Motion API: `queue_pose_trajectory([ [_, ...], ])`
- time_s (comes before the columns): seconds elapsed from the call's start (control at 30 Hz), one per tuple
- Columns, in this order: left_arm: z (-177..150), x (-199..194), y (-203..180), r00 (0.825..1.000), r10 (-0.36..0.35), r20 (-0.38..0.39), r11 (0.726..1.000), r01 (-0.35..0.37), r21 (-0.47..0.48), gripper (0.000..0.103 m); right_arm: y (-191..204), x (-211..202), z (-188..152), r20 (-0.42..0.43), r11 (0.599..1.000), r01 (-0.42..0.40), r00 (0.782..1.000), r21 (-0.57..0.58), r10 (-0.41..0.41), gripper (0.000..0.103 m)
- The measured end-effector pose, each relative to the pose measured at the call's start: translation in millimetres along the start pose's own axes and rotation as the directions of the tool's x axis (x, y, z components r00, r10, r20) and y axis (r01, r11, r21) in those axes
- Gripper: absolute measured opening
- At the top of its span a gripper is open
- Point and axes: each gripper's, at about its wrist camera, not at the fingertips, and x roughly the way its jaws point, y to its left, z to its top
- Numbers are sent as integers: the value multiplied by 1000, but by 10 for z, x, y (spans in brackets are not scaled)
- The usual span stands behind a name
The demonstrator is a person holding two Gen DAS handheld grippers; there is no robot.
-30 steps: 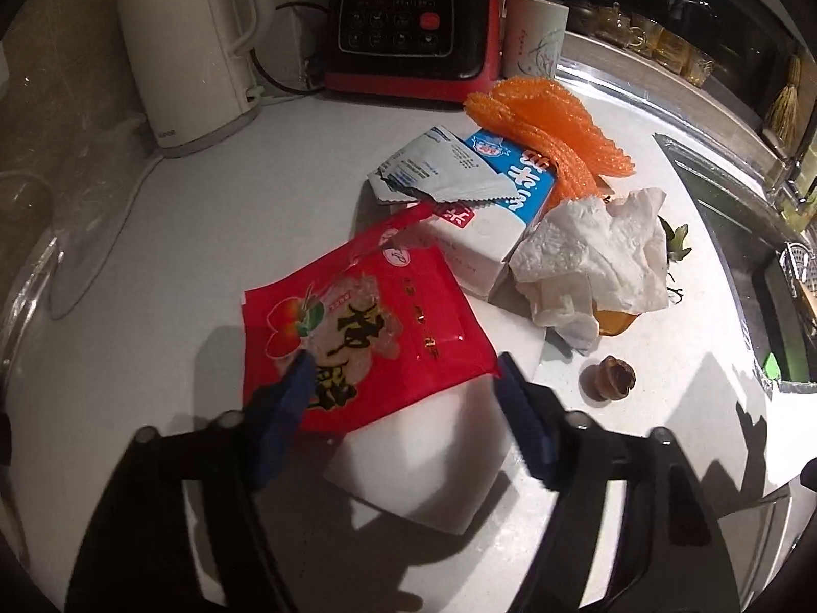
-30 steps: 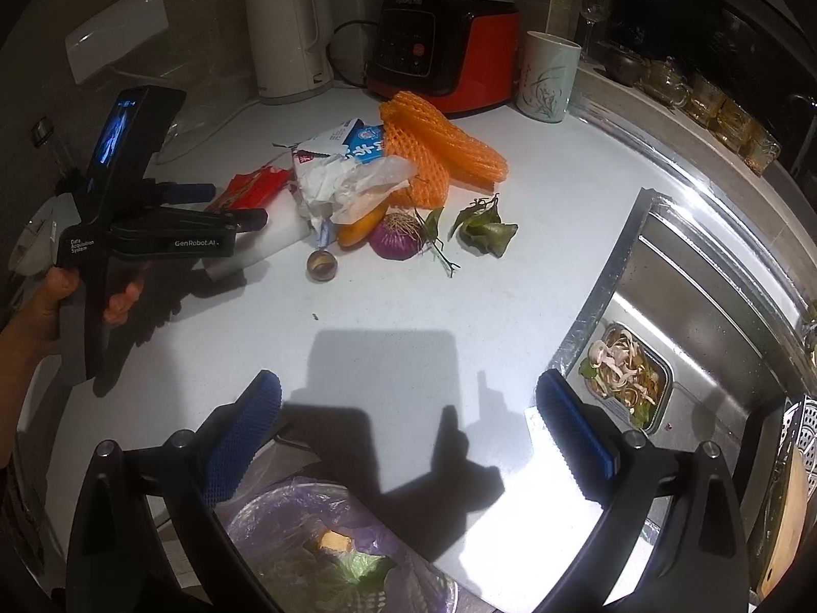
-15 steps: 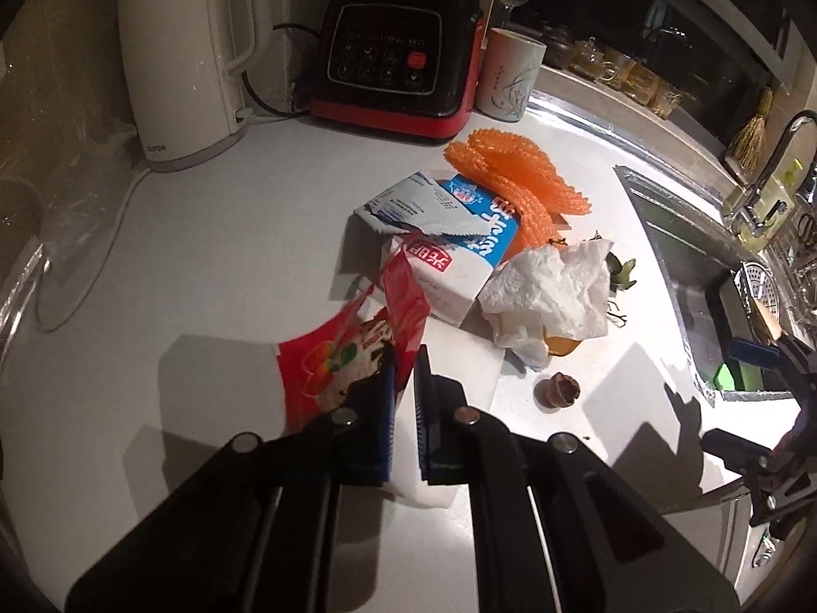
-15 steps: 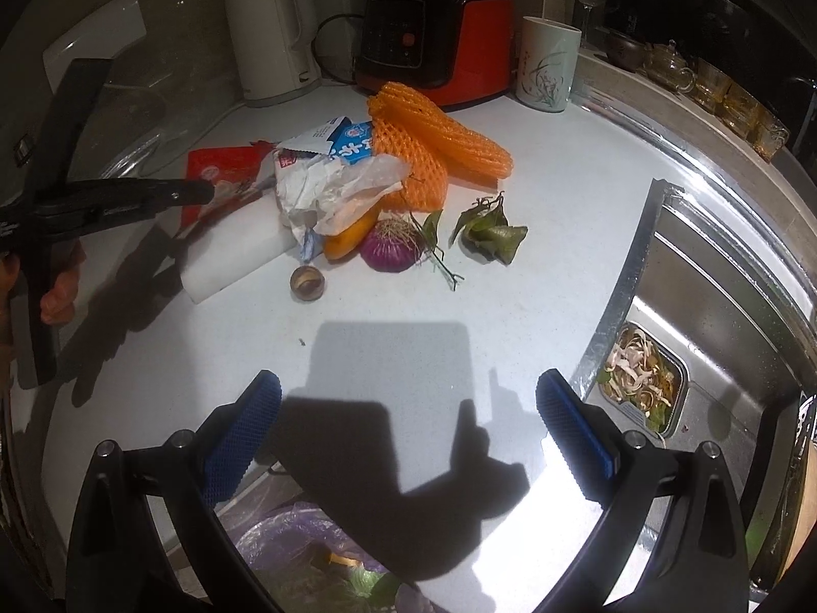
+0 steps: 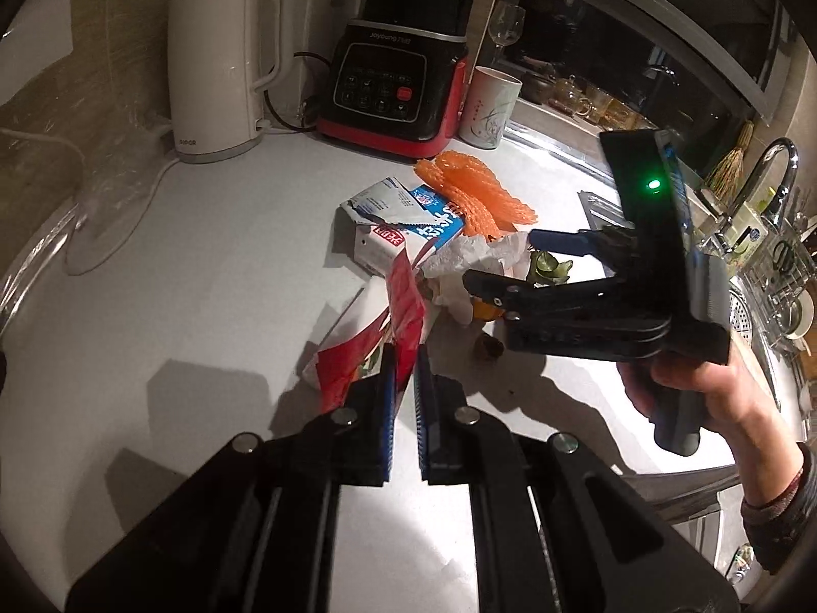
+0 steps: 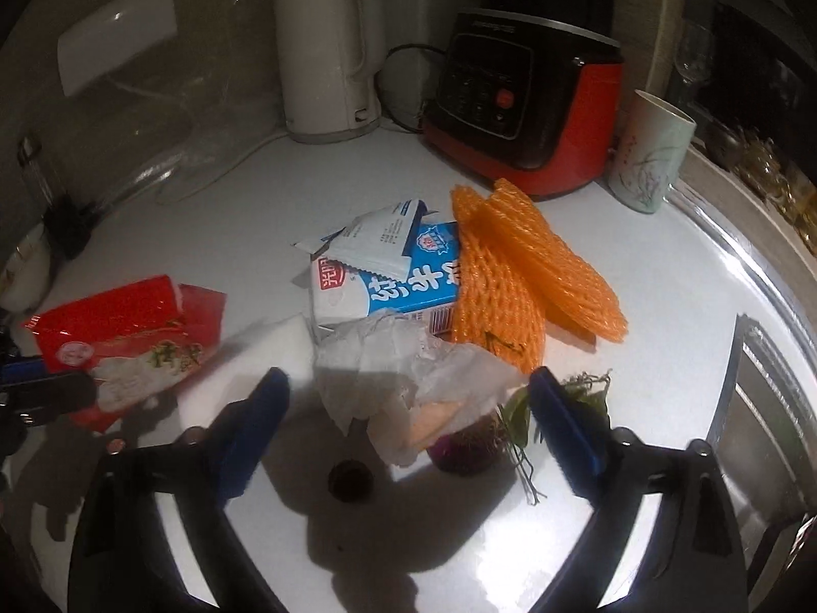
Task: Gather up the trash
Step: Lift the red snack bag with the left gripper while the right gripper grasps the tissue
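Note:
My left gripper point(image 5: 404, 357) is shut on a red snack wrapper point(image 5: 403, 306) and holds it lifted above the white counter; the wrapper also shows in the right wrist view point(image 6: 127, 337). My right gripper point(image 6: 408, 398) is open and empty, hovering over a crumpled white tissue point(image 6: 398, 368). It also shows in the left wrist view point(image 5: 505, 265). Behind the tissue lie a blue-and-white milk carton point(image 6: 388, 276) and orange foam netting point(image 6: 515, 276). A purple onion point(image 6: 467, 447), green leaves point(image 6: 587, 398) and a small brown shell point(image 6: 350, 480) lie near the right gripper.
A white kettle point(image 5: 219, 71), a red-and-black blender base point(image 5: 393, 87) and a patterned cup point(image 5: 487, 104) stand at the back. A white foam piece point(image 6: 255, 352) lies beside the wrapper. The sink point(image 6: 766, 408) is at the right.
My left gripper closed on the red wrapper and lifted it off the counter. My right gripper moved forward from the counter's front edge to the trash pile.

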Motion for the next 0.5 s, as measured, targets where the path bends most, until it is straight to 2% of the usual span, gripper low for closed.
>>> queue_pose_trajectory([
  [0.03, -19, -30, 17, 1000, 3, 4, 1000, -3, -8, 7, 16, 61, -13, -24, 1000, -8, 1000, -10, 8, 37],
  [0.07, -37, -57, 29, 1000, 5, 6, 1000, -5, -14, 7, 16, 85, -24, -30, 1000, -11, 999, -11, 10, 22],
  [0.1, -50, -83, 42, 1000, 9, 9, 1000, -8, -18, 7, 6, 67, -31, -24, 1000, -14, 1000, -10, 14, 20],
  [0.13, -63, -109, 51, 1000, 15, 13, 1000, -14, -21, 7, -11, 30, -34, -15, 1000, -23, 1000, -4, 23, 12],
  [0.27, -95, -219, 39, 1000, 8, 30, 1000, -7, -20, 7, -84, -286, -63, 46, 997, -69, 997, 43, 67, 10],
  [0.5, -154, -449, -192, 996, -54, 65, 998, 52, 31, 7, 10, -1075, -401, 110, 998, -36, 994, 53, 30, 10],
])
